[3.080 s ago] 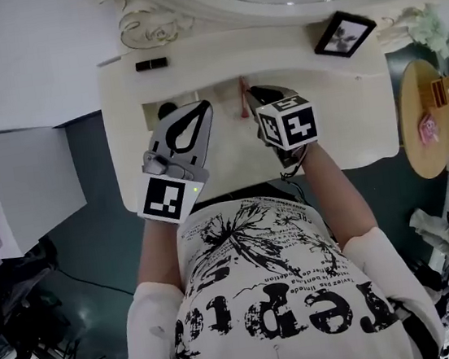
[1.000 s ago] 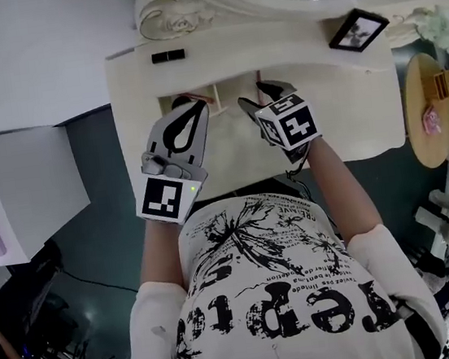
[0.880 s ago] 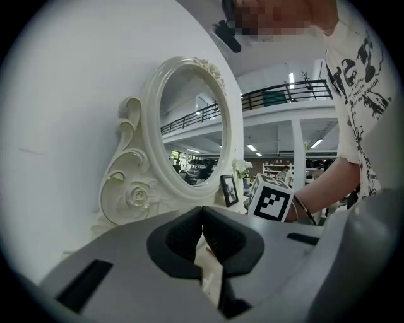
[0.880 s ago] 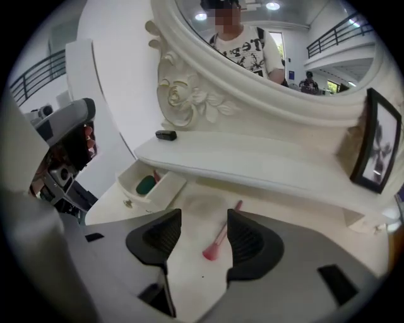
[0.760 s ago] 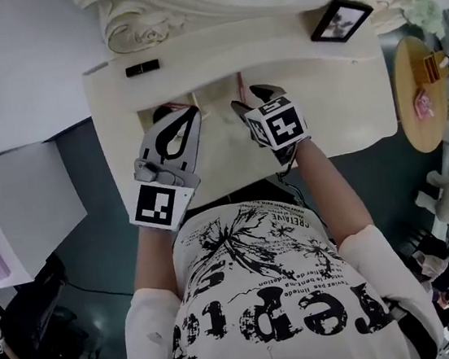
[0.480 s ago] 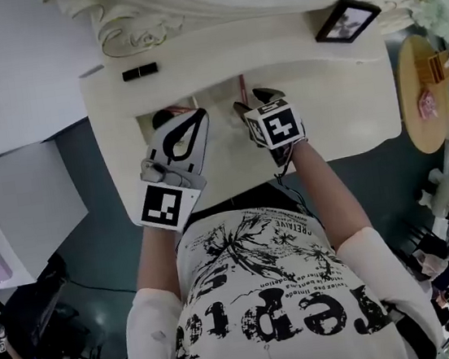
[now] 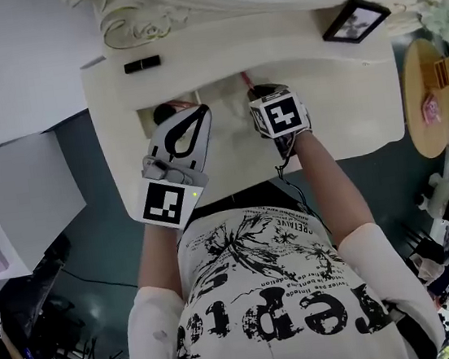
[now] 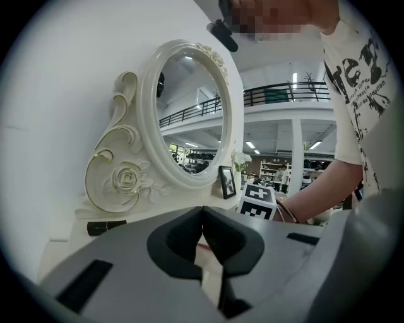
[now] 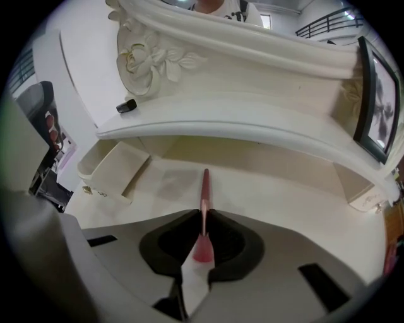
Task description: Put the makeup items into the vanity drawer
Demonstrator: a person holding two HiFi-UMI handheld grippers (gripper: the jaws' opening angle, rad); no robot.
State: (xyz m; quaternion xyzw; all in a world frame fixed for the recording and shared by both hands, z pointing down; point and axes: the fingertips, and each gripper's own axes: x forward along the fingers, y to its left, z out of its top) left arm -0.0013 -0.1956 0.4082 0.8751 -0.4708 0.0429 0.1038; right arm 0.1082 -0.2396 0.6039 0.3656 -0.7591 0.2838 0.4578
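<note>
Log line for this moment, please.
right gripper: jaws closing on brush | brush: lying on vanity | left gripper: shut, empty

Vanity (image 7: 345, 101): smooth cream paint, satin. Brush (image 9: 204, 184): glossy pink handle, coppery metal ferrule. My left gripper (image 8: 202, 214): matt grey plastic.

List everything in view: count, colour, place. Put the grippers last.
vanity: one, cream, under both grippers
mirror: one, oval, carved cream frame, at the vanity's back
drawer: one, cream, pulled open on the vanity's left
black tube: one, black, upper shelf, left
picture frame: one, black, upper shelf, right
side table: one, round, wooden, right of the vanity
pink makeup stick: one, pink, between the right gripper's jaws
left gripper: one, grey, jaws together, empty
right gripper: one, grey, jaws closing on the pink makeup stick
</note>
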